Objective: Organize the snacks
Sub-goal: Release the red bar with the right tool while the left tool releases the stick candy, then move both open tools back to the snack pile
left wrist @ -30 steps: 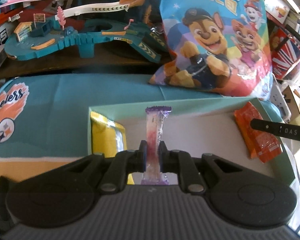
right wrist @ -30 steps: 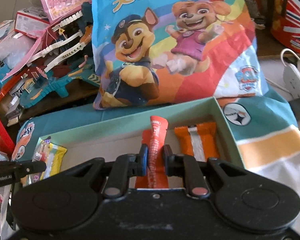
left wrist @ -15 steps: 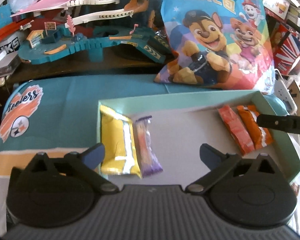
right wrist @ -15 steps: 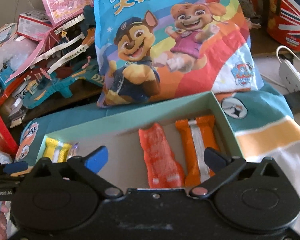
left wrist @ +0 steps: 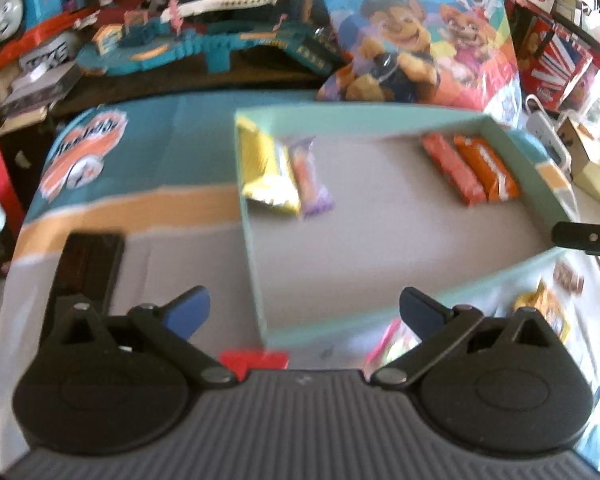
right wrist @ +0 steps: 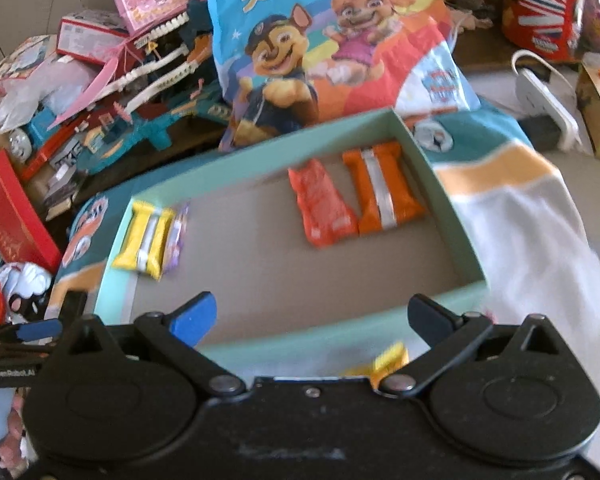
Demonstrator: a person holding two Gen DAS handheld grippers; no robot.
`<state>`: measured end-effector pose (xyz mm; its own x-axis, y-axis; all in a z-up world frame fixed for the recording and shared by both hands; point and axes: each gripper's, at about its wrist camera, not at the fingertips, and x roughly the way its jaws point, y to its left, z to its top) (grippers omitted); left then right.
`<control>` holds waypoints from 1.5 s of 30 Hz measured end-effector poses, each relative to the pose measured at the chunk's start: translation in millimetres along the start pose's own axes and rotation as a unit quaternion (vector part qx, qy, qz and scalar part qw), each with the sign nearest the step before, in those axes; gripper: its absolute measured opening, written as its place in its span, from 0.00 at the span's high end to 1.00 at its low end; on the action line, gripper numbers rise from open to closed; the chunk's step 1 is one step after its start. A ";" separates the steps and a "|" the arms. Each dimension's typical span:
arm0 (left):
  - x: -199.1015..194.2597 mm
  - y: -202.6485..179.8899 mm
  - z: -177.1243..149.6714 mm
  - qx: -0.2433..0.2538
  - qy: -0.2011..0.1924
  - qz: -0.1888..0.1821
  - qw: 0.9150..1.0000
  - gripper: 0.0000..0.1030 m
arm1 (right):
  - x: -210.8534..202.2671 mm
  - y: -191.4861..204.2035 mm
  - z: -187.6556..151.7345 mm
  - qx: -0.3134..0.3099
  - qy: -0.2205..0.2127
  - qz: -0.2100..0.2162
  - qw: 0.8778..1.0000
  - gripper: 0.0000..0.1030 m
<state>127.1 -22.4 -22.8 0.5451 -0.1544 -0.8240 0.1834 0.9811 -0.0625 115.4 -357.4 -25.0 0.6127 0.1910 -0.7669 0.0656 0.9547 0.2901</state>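
Loose snacks (right wrist: 388, 360) are seen at bottom centre, below the box (right wrist: 340, 340), nearest the right gripper (right wrist: 312, 316); both grippers' fingers are spread, nothing pinched.

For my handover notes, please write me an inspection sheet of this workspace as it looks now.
Surface: teal, orange and white cloth under a shallow mint box.
Job's things: in the box, yellow packet and purple-ended bar side by side at one end; red packet and orange packet side by side at the other. More wrappers lie outside the near wall.
Clutter: large cartoon-dog bag behind the box; teal toy track; red boxes.
Grippers: left claw open, empty; right claw open, empty.
Cables: white power strip with cord.
Surroundings: crowded toy shelves; left view is blurred.
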 end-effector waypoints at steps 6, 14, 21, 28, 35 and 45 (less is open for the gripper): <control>-8.7 27.0 -43.4 -0.010 0.020 0.014 1.000 0.00 | -12.7 1.5 -47.5 0.011 0.029 0.002 1.000 0.00; -7.3 59.3 -84.9 -0.035 0.047 0.028 0.998 0.00 | -18.8 5.4 -89.3 0.023 0.051 0.004 0.998 0.00; -0.1 67.6 -102.8 -0.029 0.056 0.045 0.997 0.00 | -17.0 23.4 -88.9 0.001 0.046 -0.002 0.999 0.07; 1.5 79.6 -112.1 -0.029 0.057 0.049 0.997 0.00 | 9.0 48.7 -90.5 -0.035 0.072 -0.007 0.997 0.23; -8.3 80.3 -125.1 -0.026 0.059 0.019 0.998 0.00 | 20.0 81.7 -93.5 -0.073 0.079 0.004 0.994 0.23; -33.5 56.1 -141.4 0.068 0.046 -0.057 0.995 0.00 | 23.2 85.4 -91.0 -0.061 0.080 0.011 0.995 0.38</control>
<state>3.5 54.4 -78.3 0.4382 -0.2459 -0.8646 0.3517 0.9321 -0.0869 63.6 -250.6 -70.1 0.4797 0.2360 -0.8451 -0.0480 0.9688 0.2433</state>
